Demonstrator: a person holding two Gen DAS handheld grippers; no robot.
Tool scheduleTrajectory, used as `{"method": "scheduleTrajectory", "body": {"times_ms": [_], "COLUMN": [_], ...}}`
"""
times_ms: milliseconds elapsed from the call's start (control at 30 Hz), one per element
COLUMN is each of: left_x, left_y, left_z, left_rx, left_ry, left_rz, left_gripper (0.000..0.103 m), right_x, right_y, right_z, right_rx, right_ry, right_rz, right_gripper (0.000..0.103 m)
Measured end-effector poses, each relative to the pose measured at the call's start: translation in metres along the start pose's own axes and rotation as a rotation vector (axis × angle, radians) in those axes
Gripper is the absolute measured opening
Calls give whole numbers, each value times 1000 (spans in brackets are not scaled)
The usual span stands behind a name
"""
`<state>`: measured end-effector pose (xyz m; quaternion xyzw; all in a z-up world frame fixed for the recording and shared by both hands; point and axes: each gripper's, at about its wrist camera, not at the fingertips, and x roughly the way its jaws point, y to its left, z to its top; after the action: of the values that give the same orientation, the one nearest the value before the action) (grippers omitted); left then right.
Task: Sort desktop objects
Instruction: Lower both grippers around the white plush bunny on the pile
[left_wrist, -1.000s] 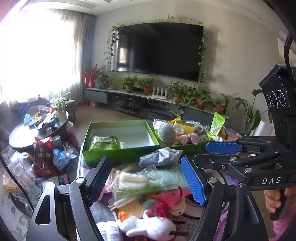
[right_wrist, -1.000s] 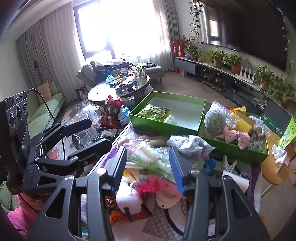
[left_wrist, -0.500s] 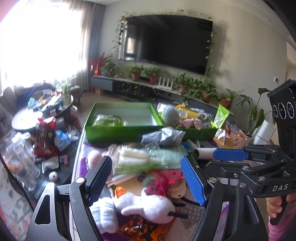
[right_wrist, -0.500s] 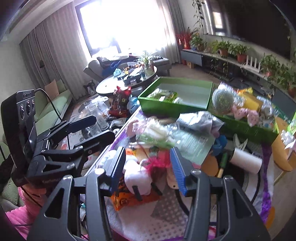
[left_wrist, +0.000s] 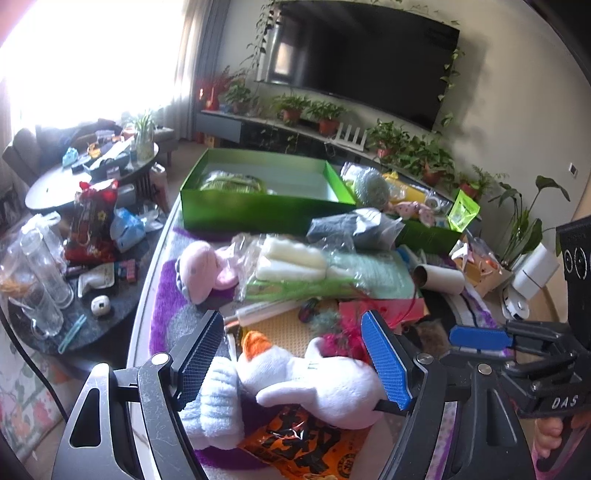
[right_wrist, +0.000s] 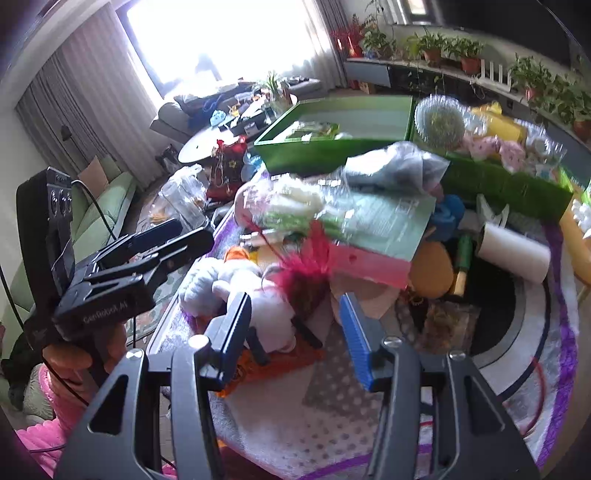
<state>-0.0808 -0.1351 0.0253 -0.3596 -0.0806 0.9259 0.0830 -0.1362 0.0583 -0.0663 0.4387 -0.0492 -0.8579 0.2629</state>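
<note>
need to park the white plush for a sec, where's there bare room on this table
Bare cloth shows at the near edge, just in front of the orange packet. The left green box is mostly empty past its green packet. The middle pile and the right green box are packed.

Both grippers (left_wrist: 293, 360) (right_wrist: 295, 332) open, angled downward

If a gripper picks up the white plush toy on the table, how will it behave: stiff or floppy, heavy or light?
The white plush toy looks soft and stuffed, so it will probably squash between the pads and droop at the ends. It is likely light for its bulk. It lies partly on an orange packet, which might shift when the toy is lifted.
</note>
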Motion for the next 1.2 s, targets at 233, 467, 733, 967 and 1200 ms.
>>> {"method": "scheduleTrajectory", "body": {"times_ms": [233, 467, 733, 967, 1200], "left_x": [20, 41, 58, 69, 65], "left_y": [13, 27, 30, 27, 26], "left_z": [-3, -2, -8, -15, -19], "left_rx": [-36, -86, -97, -95, -99], "left_ry": [48, 93, 148, 200, 188], "left_rz": [3, -2, -28, -73, -125], "left_gripper": [78, 78, 78, 78, 78], "right_x": [21, 35, 53, 75, 73], "right_y": [4, 12, 28, 24, 14], "right_z": [-16, -25, -27, -30, -35], "right_rx": [-3, -5, -31, 12, 17], "right_ry": [44, 93, 143, 183, 155], "right_rz": [-18, 4, 30, 32, 47], "right_gripper": [50, 53, 58, 62, 45]}}
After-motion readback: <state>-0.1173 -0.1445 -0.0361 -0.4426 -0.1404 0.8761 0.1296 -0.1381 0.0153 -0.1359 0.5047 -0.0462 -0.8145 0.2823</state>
